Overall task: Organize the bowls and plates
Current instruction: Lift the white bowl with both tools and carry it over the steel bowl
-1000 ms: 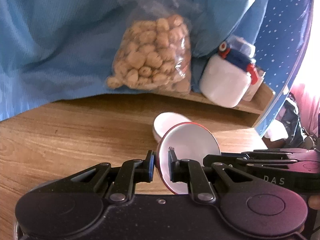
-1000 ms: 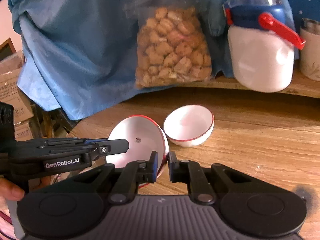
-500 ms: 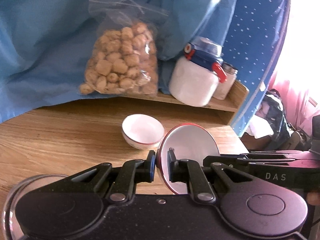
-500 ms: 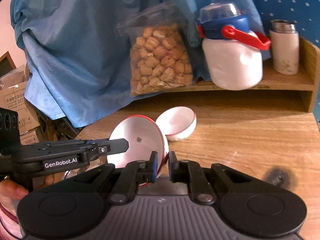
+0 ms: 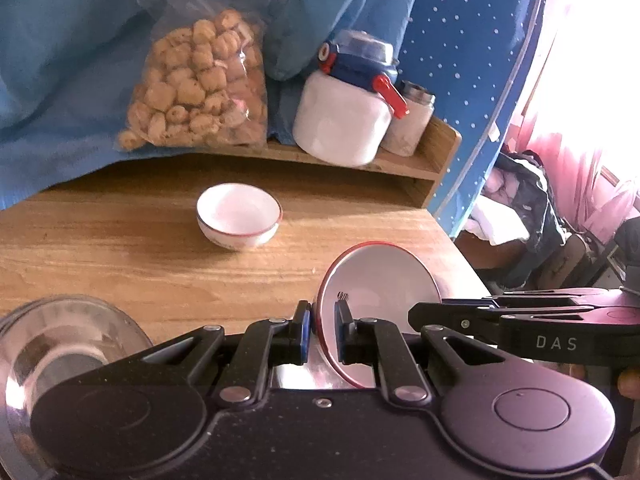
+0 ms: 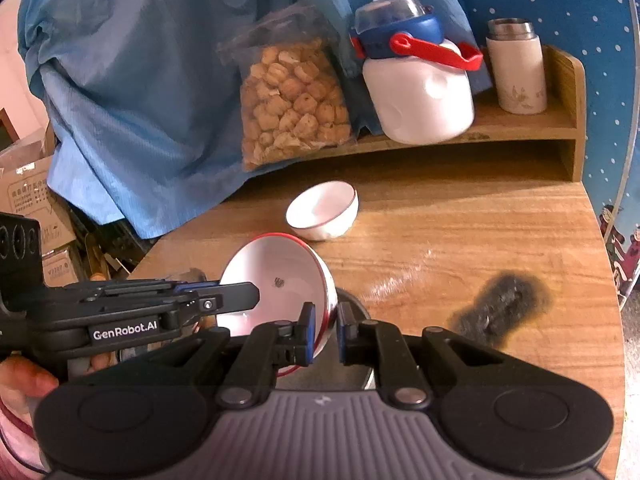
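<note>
A white red-rimmed plate (image 5: pixel 380 280) is held on edge above the wooden table (image 5: pixel 120 248). My left gripper (image 5: pixel 322 330) is shut on its rim from one side. My right gripper (image 6: pixel 325 330) is shut on the opposite rim of the same plate (image 6: pixel 276 276). A small white bowl with a red rim (image 5: pixel 239 216) stands on the table beyond; it also shows in the right wrist view (image 6: pixel 323 215). A steel plate (image 5: pixel 308 374) lies under the held plate.
A clear glass bowl (image 5: pixel 52 340) sits at the near left. A raised wooden shelf (image 6: pixel 520 124) at the back holds a bag of snacks (image 5: pixel 196 84), a white jug with a blue lid (image 6: pixel 416 80) and a flask (image 6: pixel 516 68). A dark burn mark (image 6: pixel 500 308) marks the table's right.
Both grippers pulled back and up with the plate, so the small bowl and the shelf now look farther away. The glass bowl came into the left view.
</note>
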`<state>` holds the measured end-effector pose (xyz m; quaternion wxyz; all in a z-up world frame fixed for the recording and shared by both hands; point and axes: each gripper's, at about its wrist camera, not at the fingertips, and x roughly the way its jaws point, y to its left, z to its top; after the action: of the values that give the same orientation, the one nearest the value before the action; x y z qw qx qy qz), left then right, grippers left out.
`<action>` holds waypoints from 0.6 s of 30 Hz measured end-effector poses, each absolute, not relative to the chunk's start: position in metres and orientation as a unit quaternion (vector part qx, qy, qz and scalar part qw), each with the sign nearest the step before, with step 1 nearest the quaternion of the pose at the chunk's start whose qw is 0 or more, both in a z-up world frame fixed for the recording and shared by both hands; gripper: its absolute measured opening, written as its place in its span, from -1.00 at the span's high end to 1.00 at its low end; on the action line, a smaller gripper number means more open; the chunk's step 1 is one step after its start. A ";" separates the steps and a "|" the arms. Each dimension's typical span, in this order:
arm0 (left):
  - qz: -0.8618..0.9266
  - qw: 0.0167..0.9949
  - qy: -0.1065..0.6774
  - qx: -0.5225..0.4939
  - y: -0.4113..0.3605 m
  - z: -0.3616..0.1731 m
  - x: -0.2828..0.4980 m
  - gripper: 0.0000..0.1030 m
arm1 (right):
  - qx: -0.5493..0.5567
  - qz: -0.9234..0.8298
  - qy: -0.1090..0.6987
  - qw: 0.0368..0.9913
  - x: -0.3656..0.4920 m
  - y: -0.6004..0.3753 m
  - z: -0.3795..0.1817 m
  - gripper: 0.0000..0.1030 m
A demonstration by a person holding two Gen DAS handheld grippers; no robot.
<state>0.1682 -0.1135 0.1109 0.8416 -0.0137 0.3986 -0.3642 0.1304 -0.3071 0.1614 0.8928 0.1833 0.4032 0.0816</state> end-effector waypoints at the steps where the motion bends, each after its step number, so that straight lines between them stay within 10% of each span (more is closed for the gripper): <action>1: -0.365 0.840 0.401 -0.012 -0.114 0.110 0.166 0.76 | 0.183 0.083 0.405 0.892 0.128 -0.307 0.161 0.75; 18: -0.355 0.826 0.437 -0.006 -0.113 0.095 0.159 0.76 | 0.189 0.091 0.431 0.878 0.121 -0.307 0.146 0.75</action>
<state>0.1586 -0.1129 0.0952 0.8264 -0.0062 0.4366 -0.3554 0.1207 -0.3075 0.1463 0.8775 0.1891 0.4311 0.0913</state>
